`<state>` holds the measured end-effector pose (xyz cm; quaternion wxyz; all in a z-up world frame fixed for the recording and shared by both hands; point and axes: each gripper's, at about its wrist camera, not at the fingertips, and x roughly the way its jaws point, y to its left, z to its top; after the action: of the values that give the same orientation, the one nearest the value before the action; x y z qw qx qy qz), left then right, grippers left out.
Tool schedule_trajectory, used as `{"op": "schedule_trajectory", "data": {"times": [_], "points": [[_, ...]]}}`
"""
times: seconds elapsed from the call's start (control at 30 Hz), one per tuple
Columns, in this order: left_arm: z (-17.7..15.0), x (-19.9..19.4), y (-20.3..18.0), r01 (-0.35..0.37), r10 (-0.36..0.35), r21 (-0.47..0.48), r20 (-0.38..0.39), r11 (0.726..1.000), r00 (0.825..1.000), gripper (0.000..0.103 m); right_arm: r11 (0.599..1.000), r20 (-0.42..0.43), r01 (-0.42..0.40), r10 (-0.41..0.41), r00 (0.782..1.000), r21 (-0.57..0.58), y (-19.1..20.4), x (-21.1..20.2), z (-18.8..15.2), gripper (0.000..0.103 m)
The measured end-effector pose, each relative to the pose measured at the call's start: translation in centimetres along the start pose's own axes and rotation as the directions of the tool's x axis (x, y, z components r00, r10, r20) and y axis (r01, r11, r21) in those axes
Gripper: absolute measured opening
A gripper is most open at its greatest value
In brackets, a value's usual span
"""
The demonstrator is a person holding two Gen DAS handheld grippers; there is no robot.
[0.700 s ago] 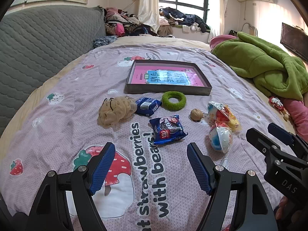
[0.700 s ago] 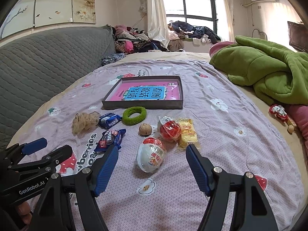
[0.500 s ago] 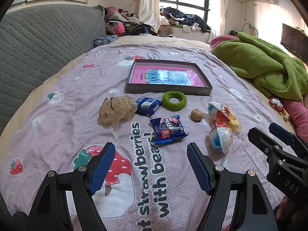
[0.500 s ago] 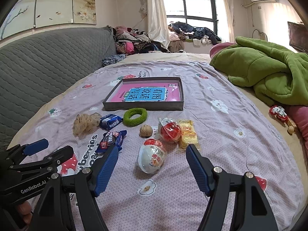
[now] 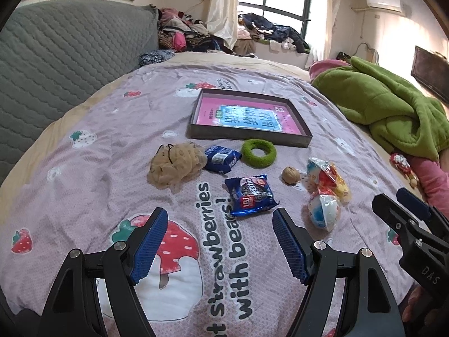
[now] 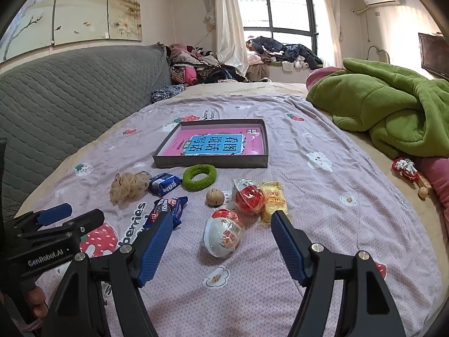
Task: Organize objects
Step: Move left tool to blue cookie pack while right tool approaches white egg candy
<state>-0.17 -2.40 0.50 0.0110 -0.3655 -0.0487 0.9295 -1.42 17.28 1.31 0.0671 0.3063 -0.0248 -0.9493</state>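
Both grippers hang over the bed with their blue pads spread wide, and nothing is between them. Compared with a moment ago, the left gripper [image 5: 219, 238] and the right gripper [image 6: 221, 241] are in nearly the same place. The things on the bed look just a tiny bit nearer in the right view, and none of them has moved.

Neither gripper holds or touches anything. In front of the left gripper lies a blue cookie pack [image 5: 251, 195], close to its right pad but not touching it. In front of the right gripper lies a white toy egg [image 6: 223, 234], on the blanket between the two pads and a bit beyond them.

All the little things sit on the purple strawberry blanket [image 5: 84, 185]. A flat grey box [image 5: 247, 137] with a pink book inside lies farther back. Just in front of the box is a green fuzzy ring [image 5: 258, 153]. Left of the ring is a small blue packet [image 5: 221, 159], and beside that a tan net scrunchie [image 5: 175, 164]. A walnut [image 6: 215, 197] sits near the middle. Next to it is a red toy egg in a clear wrapper [image 6: 248, 196], touching a yellow snack pack [image 6: 273, 200].

A green fleece blanket [image 6: 393, 112] is heaped on the right side of the bed.
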Motion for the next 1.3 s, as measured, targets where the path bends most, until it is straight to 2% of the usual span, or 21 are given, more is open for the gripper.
{"op": "schedule_trajectory", "data": {"times": [0.77, 1.3], "points": [[0.1, 5.4, -1.3, 0.009, -0.009, 0.003, -0.086, 1.000, 0.996, 0.078, 0.999, -0.092, 0.010, -0.006, 0.996, 0.044, -1.3, 4.0, -1.4, 0.072], [2.0, 9.2, -3.1, 0.044, -0.043, 0.005, -0.125, 0.999, 0.991, 0.078, 0.997, -0.155, 0.047, -0.037, 0.987, 0.060, -1.1, 7.0, -2.1, 0.072]]}}
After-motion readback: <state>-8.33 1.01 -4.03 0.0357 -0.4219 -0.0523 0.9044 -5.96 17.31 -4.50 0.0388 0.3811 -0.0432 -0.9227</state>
